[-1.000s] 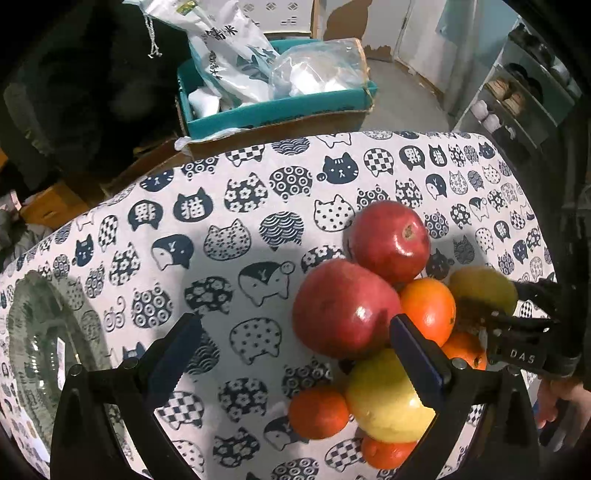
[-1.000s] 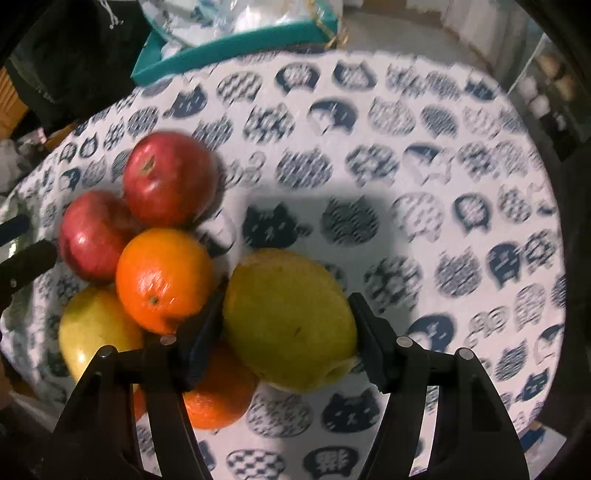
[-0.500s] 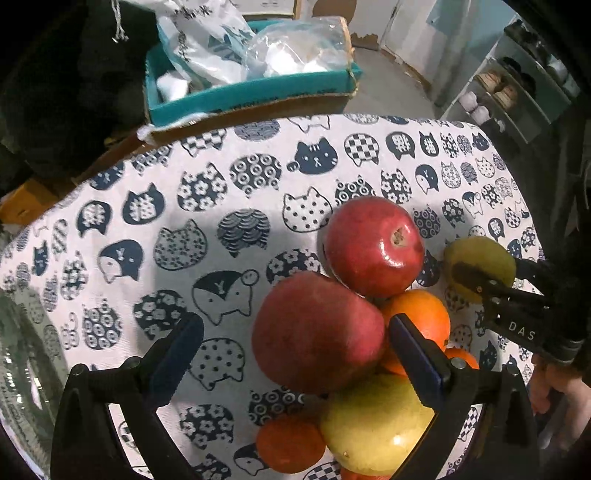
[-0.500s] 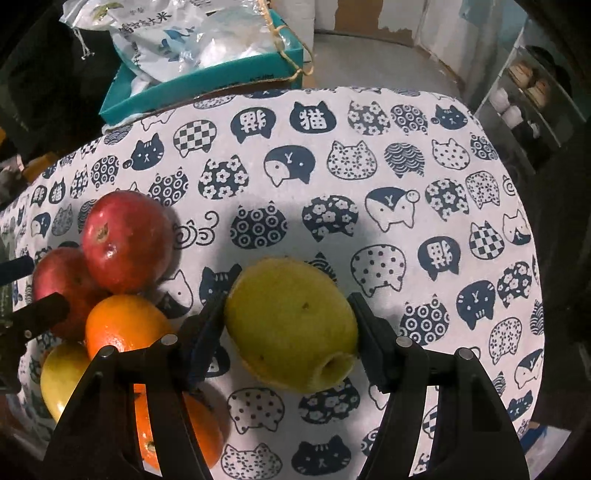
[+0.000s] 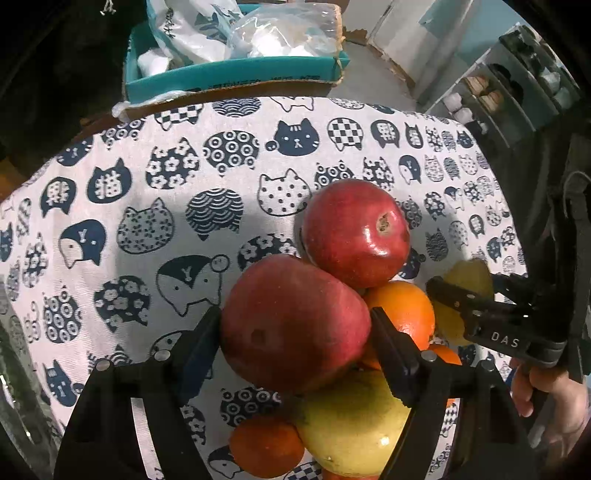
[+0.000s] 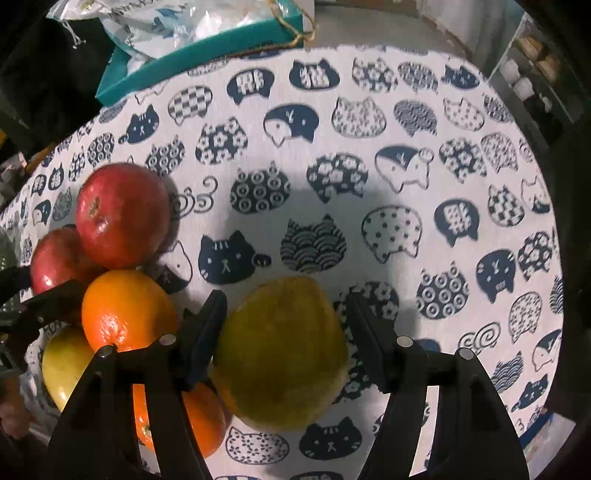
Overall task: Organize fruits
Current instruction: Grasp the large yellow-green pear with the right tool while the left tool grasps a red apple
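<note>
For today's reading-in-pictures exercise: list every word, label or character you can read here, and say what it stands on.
"DAS": on the right gripper, seen from the left wrist.
"Y": on several cat heads of the tablecloth.
Print on the white bags in the teal box: too blurred to read.
Other cat-head characters: too small to read.

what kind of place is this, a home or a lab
Most likely a lived-in home: a cat-print tablecloth under loose fruit, a teal box stuffed with plastic bags, and a shelf rack with what look like shoes.
</note>
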`<act>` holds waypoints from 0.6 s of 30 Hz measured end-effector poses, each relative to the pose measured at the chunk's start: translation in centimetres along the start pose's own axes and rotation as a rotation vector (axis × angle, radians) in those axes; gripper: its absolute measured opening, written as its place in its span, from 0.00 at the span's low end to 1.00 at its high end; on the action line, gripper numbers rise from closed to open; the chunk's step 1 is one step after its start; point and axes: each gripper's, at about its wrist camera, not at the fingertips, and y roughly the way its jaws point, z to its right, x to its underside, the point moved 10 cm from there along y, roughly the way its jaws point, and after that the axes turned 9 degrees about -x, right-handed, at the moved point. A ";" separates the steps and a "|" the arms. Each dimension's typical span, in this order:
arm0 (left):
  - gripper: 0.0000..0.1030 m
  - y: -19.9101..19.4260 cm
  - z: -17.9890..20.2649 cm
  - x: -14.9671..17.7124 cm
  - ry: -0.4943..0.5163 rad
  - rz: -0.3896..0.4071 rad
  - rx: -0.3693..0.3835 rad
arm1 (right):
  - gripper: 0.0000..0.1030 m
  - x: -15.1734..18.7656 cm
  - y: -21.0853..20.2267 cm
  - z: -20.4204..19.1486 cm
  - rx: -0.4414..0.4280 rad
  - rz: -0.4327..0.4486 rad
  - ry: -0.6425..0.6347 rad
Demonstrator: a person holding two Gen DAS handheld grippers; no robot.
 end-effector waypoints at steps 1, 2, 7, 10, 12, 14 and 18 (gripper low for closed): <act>0.78 -0.1 -0.2 0.0 0.004 0.007 -0.023 | 0.65 0.0 0.2 -0.1 -0.002 -0.002 0.006; 0.78 -0.2 -0.5 0.0 0.005 0.015 -0.040 | 0.65 0.1 0.1 -0.2 -0.001 -0.004 0.011; 0.78 -0.9 -2.1 0.1 -0.023 0.034 -0.069 | 0.65 0.6 -0.8 -0.1 -0.012 -0.002 0.035; 0.78 -1.2 -2.8 0.1 -0.019 0.047 -0.103 | 0.65 1.5 -1.0 0.2 -0.011 -0.021 0.035; 0.78 -1.3 -3.3 0.3 -0.023 0.055 -0.116 | 0.65 1.8 -0.8 0.3 -0.004 -0.030 0.034; 0.78 -1.4 -3.5 0.5 -0.026 0.059 -0.120 | 0.65 2.0 -0.5 0.4 -0.008 -0.037 0.043; 0.78 -1.5 -4.0 0.9 -0.022 0.069 -0.135 | 0.61 1.8 -0.4 0.6 -0.039 -0.022 0.065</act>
